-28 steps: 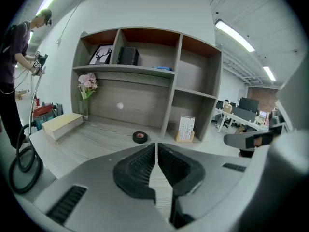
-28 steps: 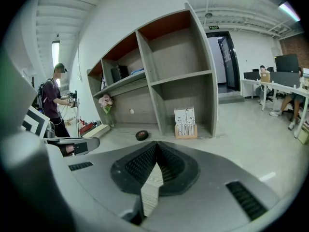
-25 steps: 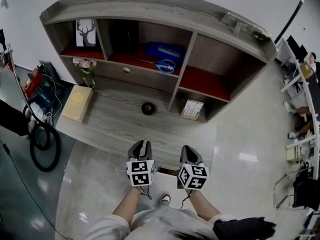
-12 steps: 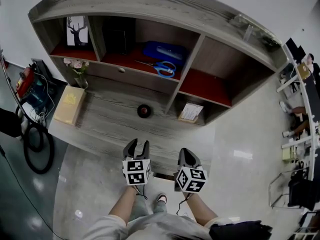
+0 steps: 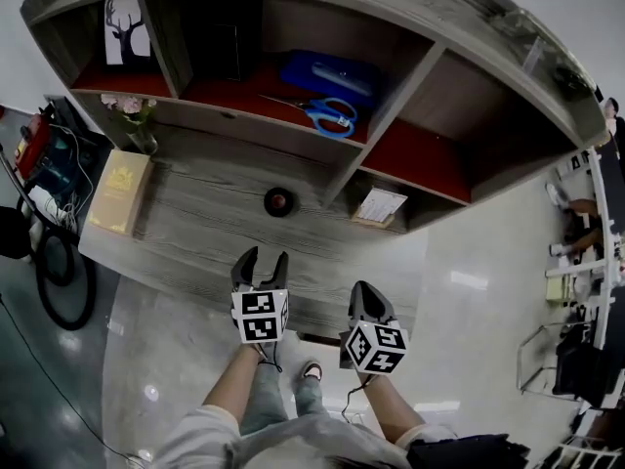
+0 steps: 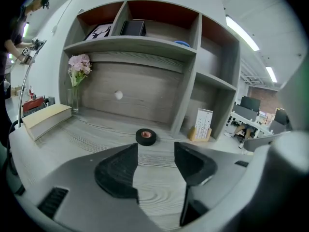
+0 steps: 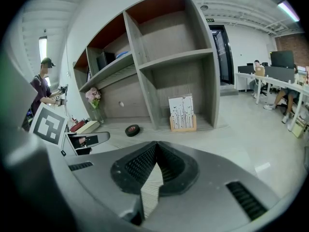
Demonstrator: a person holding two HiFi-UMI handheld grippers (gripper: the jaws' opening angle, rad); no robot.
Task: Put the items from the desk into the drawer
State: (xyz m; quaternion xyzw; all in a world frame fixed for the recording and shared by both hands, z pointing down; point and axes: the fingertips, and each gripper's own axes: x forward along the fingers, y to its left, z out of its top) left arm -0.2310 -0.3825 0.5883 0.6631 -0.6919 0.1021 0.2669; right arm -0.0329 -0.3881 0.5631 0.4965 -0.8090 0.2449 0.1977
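A black tape roll [image 5: 278, 201] lies on the grey wooden desk [image 5: 205, 228], in front of the shelf unit's closed drawer with its small round knob [image 6: 118, 95]. My left gripper [image 5: 260, 262] hovers over the desk's front part, a short way before the roll, and points at it. Its jaws have just been opening and stand apart with nothing between them; in the left gripper view the tape roll [image 6: 146, 137] shows beyond the gap of the left gripper [image 6: 155, 151]. My right gripper [image 5: 364, 296] hangs at the desk's front edge, shut and empty, its pads meeting at the right gripper's tip [image 7: 155, 146].
On the desk stand a calendar card [image 5: 378, 206], a tan box [image 5: 119, 191] at the left end and a vase of flowers [image 5: 132, 115]. The shelf above holds blue scissors [image 5: 327, 113], a blue case [image 5: 330, 71] and a deer picture [image 5: 121, 29]. Cables and equipment [image 5: 44, 179] lie left.
The left gripper's jaws have opened, and it has moved forward over the desk toward the tape roll. The right gripper has sunk a little and stayed shut.
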